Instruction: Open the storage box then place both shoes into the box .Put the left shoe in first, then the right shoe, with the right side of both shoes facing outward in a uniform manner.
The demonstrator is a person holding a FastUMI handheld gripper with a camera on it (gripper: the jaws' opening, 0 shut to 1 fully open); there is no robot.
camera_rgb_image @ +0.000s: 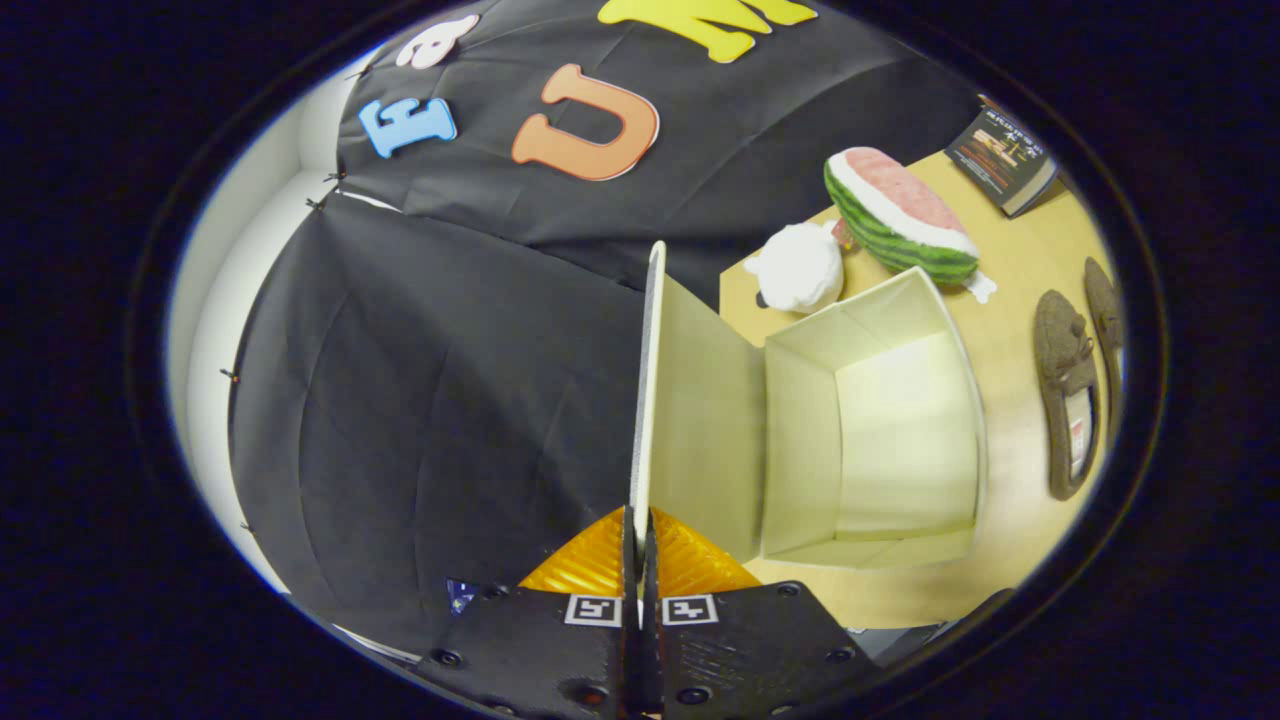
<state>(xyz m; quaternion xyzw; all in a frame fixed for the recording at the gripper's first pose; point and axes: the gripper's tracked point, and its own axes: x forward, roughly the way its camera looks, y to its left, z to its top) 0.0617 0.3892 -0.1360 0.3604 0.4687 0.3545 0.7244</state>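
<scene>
My gripper (638, 545) is shut on the edge of the storage box's lid (700, 400), which stands swung up and away from the box. The cream storage box (800, 440) lies open just to the right of the fingers, its inside bare. Two brown shoes lie side by side on the wooden table beyond the box's far side: the nearer shoe (1062, 390) and the other shoe (1105, 305) past it, partly cut off.
A watermelon-slice plush (900, 215) and a white plush (800, 268) sit on the table (1010, 260) beside the box's back end. A dark book (1003, 155) lies further off. Black cloth wall stands left of the lid.
</scene>
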